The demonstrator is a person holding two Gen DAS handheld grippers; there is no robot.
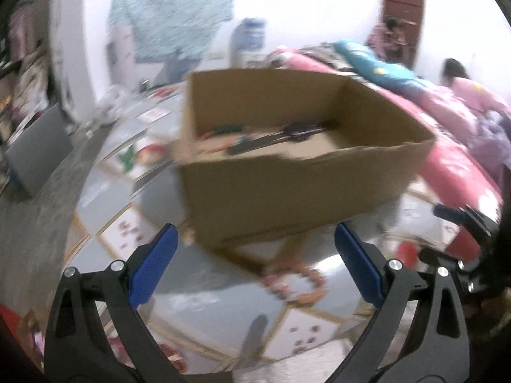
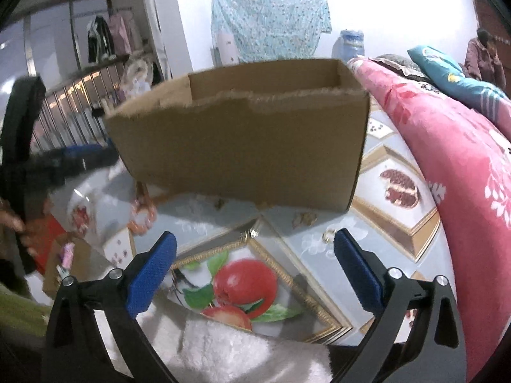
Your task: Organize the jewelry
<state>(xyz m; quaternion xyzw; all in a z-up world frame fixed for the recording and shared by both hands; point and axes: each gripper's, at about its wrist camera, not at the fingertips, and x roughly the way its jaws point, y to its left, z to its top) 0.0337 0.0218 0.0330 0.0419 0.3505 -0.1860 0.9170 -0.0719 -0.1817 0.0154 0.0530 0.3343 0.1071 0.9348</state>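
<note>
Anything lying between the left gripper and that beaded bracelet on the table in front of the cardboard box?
Nothing visible does. The orange-and-pink beaded bracelet lies on bare tablecloth just ahead of the open left gripper, in front of the brown cardboard box. The picture is blurred.

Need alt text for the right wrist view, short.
Open tongs with blue pads hover empty before a brown cardboard box with a torn rim, on a glossy fruit-print tablecloth. A beaded bracelet lies left of the box; a pink floral quilt fills the right.

Right hand-held gripper [image 2: 255, 249] gapes empty before the cardboard box [image 2: 242, 146]; perhaps a bead bracelet [image 2: 142, 215] beside it.
</note>
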